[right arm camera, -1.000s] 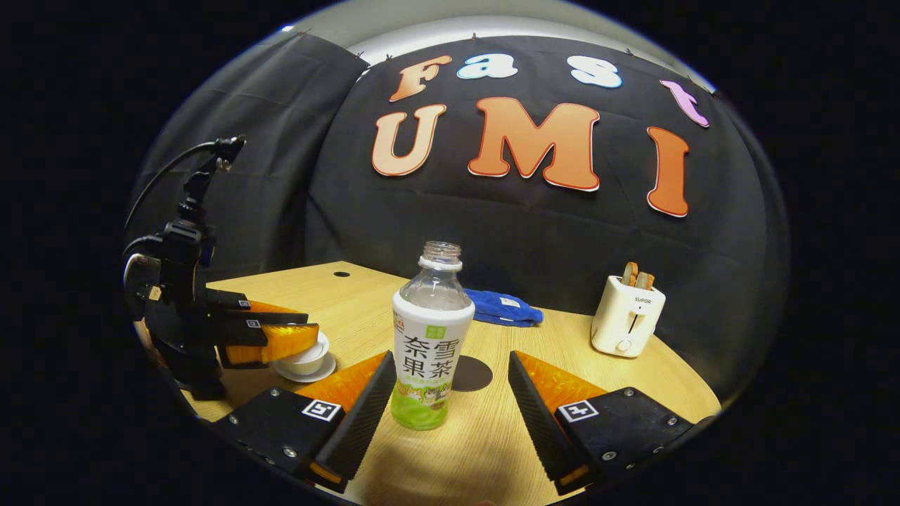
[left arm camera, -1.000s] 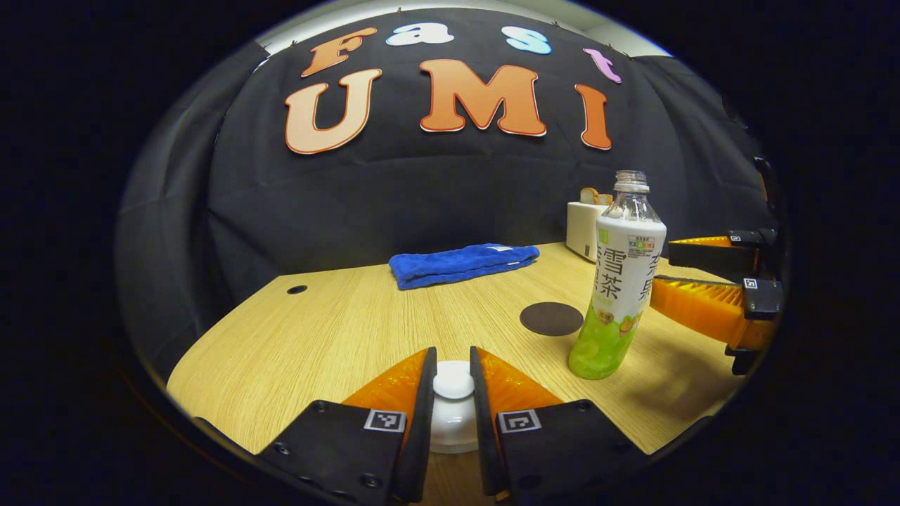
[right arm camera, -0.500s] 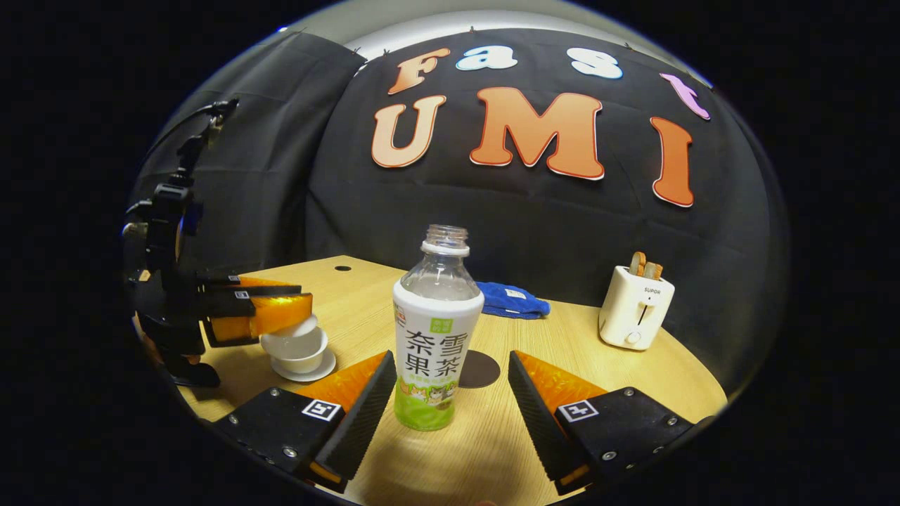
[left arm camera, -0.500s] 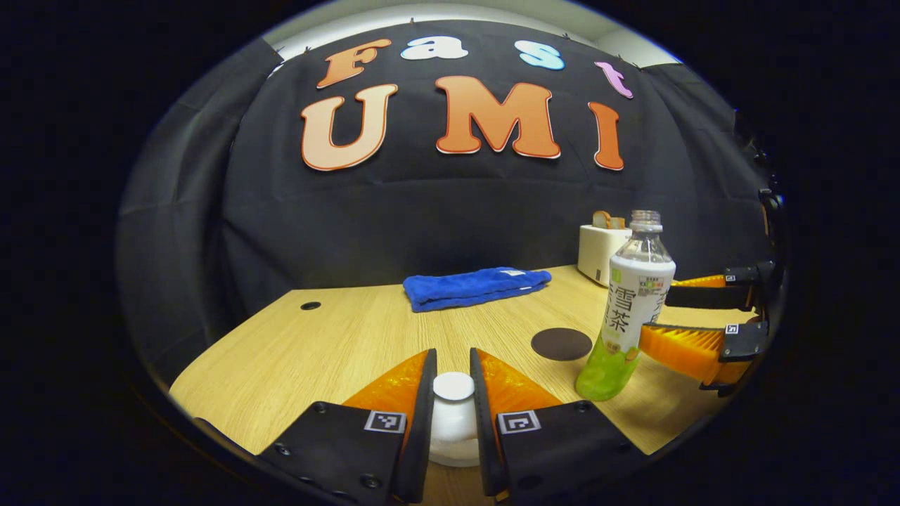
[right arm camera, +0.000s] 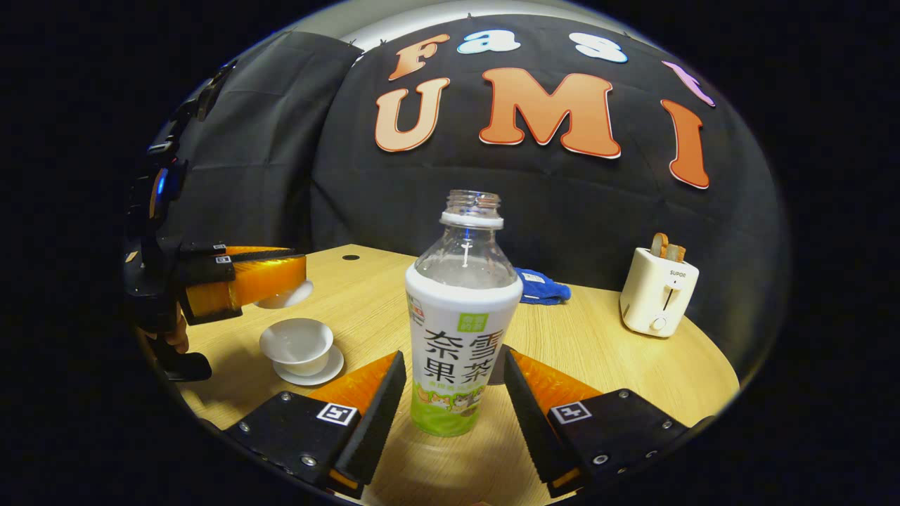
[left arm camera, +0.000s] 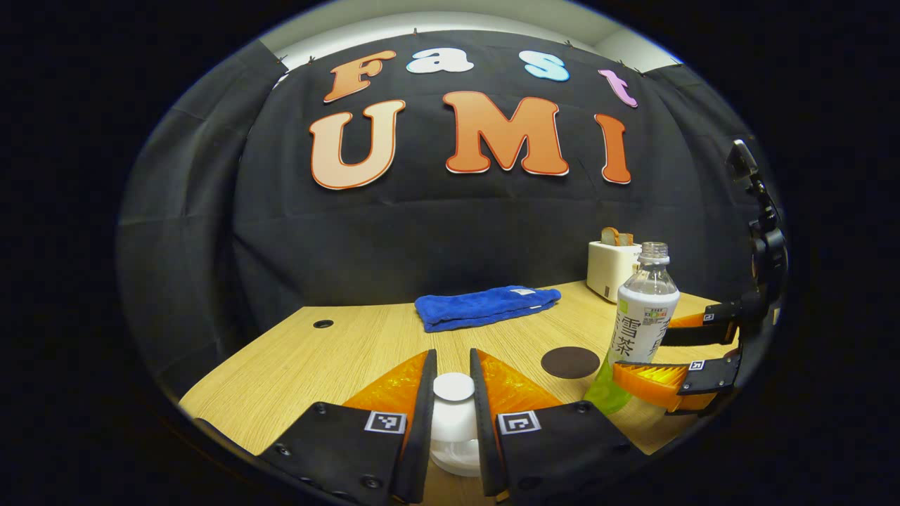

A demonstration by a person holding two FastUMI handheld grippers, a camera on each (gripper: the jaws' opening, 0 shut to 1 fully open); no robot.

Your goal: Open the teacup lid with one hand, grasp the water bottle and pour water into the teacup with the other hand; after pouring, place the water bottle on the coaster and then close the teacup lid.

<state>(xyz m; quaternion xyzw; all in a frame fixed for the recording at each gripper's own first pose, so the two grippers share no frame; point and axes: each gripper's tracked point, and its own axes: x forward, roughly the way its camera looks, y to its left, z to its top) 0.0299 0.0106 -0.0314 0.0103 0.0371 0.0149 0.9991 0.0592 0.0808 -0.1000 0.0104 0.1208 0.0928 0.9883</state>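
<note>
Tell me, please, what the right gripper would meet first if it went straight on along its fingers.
The water bottle. In the right gripper view it stands upright on the table, between the open fingers of the right gripper, with a gap showing on each side, so going on would likely bring it deeper between them.

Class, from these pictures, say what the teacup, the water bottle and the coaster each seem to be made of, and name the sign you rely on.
Teacup: likely glazed porcelain, white and glossy with soft highlights.
Water bottle: probably clear plastic, see-through neck, printed wrap.
Coaster: dark, matte, thin disc; perhaps felt or leather, unclear.
</note>
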